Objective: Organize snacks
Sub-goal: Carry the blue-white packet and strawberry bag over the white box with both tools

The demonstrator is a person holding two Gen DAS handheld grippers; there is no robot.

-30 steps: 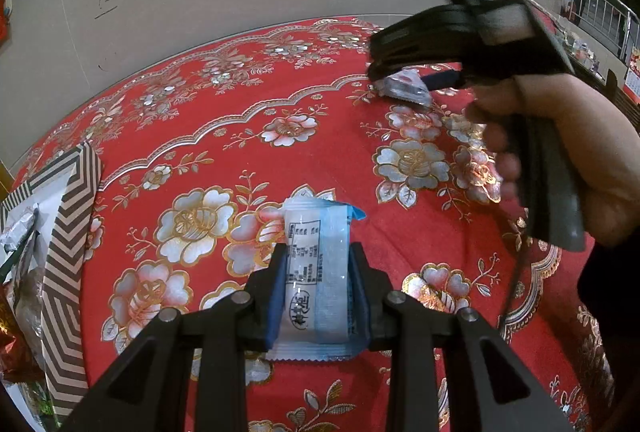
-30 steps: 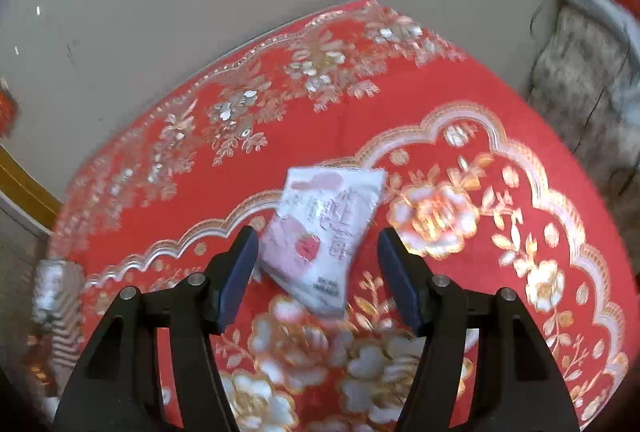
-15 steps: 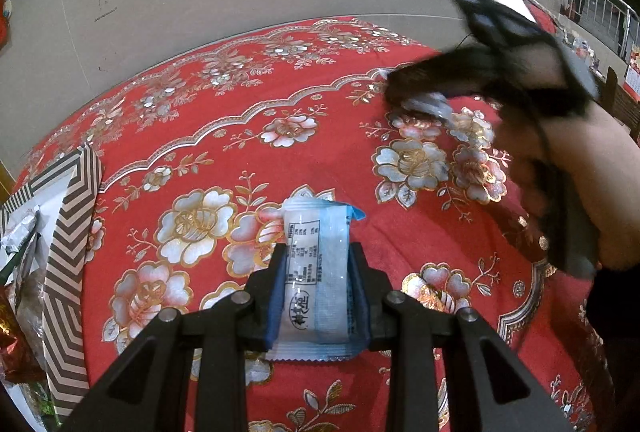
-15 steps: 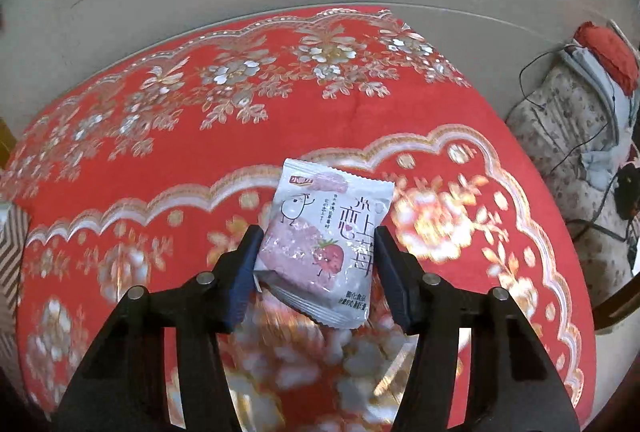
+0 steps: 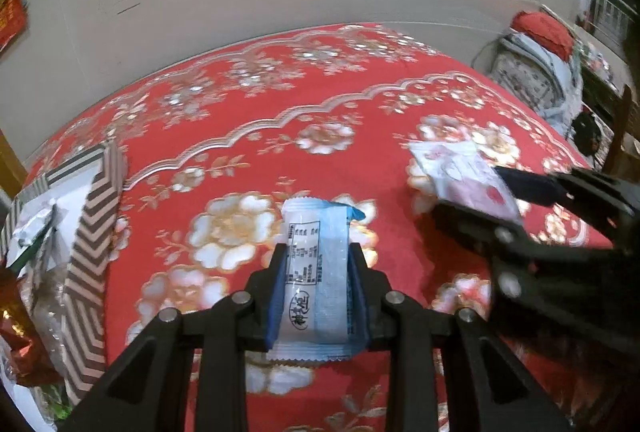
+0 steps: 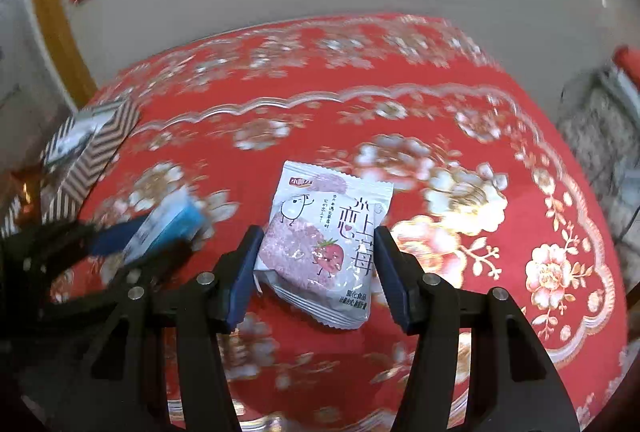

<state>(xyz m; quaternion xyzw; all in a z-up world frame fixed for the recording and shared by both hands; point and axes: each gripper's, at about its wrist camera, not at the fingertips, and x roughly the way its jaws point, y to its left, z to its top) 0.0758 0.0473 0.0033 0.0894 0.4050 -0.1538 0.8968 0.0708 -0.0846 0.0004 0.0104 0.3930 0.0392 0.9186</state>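
Left wrist: left gripper (image 5: 318,288) clamps blue packet (image 5: 316,272); right gripper (image 6: 316,268) grips pink strawberry packet (image 6: 324,236), frame centre.

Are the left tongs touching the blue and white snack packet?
Touching. The left wrist view shows the left tongs with both blue pads pressed against the sides of the blue and white snack packet.

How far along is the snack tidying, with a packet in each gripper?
Done: the zigzag-patterned box at the table's left edge already holds some wrappers. In hand: the left gripper is shut on a blue and white snack packet, and the right gripper is shut on a pink strawberry snack packet, both lifted over the red floral tablecloth. Left: getting these two, probably, into the box.
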